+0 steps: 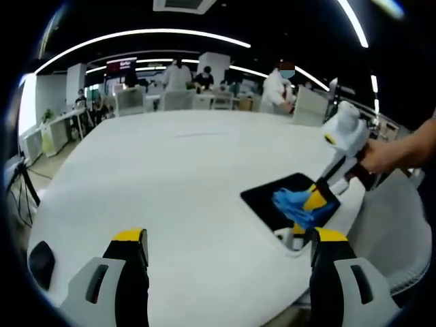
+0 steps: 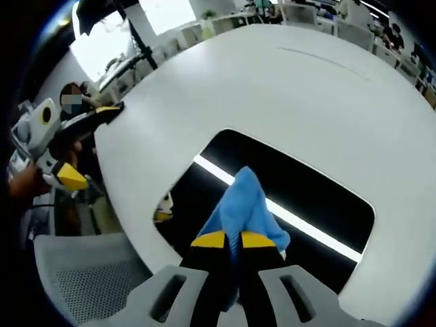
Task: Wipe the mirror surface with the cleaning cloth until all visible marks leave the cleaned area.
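Right gripper angled down, jaws clamped on the blue cleaning cloth, cloth pressed on the dark mirror near the white table edge, left gripper jaws apart, held over open tabletop.

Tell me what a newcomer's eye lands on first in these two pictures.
First the bright blue cloth, pinched in the right tool and pressed onto the dark mirror, which reflects a white ceiling light strip. The mirror lies flat near the edge of the big white table. The left tool hangs open over bare table, away from the mirror.
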